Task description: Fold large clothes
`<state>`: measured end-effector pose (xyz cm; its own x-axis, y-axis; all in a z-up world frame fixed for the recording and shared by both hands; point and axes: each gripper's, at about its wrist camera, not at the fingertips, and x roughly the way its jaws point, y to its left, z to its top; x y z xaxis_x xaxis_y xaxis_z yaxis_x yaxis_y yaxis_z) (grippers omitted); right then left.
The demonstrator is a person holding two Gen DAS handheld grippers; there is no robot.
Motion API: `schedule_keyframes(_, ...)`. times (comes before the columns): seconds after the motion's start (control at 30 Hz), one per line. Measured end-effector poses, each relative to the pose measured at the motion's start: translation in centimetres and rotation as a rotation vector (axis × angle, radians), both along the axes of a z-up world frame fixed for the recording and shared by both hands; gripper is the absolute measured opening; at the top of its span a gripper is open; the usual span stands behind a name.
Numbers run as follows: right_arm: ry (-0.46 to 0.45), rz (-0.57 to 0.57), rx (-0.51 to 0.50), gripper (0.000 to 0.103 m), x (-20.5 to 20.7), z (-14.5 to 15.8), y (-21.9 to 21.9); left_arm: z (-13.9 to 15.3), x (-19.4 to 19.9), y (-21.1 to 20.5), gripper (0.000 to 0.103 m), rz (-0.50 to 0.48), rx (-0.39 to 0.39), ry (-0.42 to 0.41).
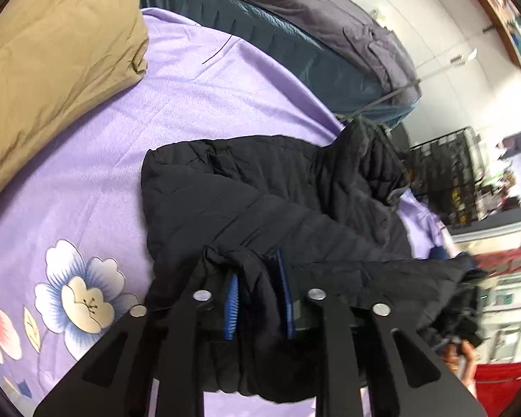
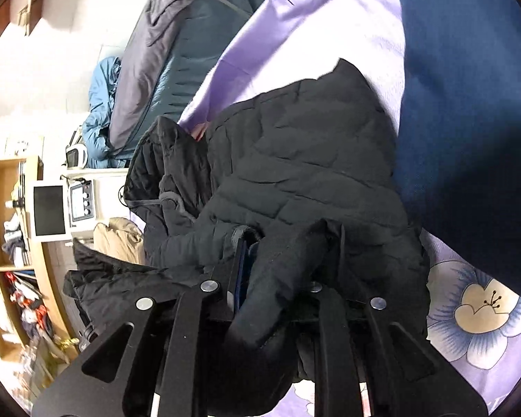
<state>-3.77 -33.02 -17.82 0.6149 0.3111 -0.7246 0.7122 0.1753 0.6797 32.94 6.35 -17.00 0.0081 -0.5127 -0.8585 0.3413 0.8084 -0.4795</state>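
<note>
Folding under way on a lavender floral bedsheet (image 1: 128, 146), where I have a black quilted hooded jacket (image 1: 246, 201) pinned at two places at once. My left gripper (image 1: 258, 295) is clamped on a bunched fold of the jacket's fabric, the cloth squeezed between its blue-ribbed pads (image 1: 231, 307), and my right gripper (image 2: 281, 271) is likewise closed over a thick roll of the same jacket (image 2: 302, 160), padding bulging out on both sides of the fingers. I hold both bites because a puffy coat of this bulk would, I judge, slump and skew if lifted by one edge alone; two grips keep a straight line along which the panel can be carried over. Most of the jacket lies spread on the sheet ahead of the grippers, its hood (image 2: 163, 173) crumpled toward the bed's edge with a drawcord showing, so I take the fold as only partly made. A tan duvet (image 1: 52, 55) is heaped beside the work area in the left view and a dark blue fabric (image 2: 469, 104) lies alongside in the right view, both near but, as far as I can tell, not touching the jacket. Slippery shell cloth may creep from the pads.
</note>
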Motion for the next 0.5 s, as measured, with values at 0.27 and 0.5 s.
schedule_keyframes(0.27,-0.156,-0.173,0.247,0.07,-1.7,0.4,-1.9,5.1,1.6,5.0,0.087,0.163,-0.101,-0.166)
schedule_keyframes(0.5,-0.123,0.007,0.037,0.071,-0.9,4.8,-0.8,5.8,-0.8,5.4,0.089,0.064,0.03,-0.267)
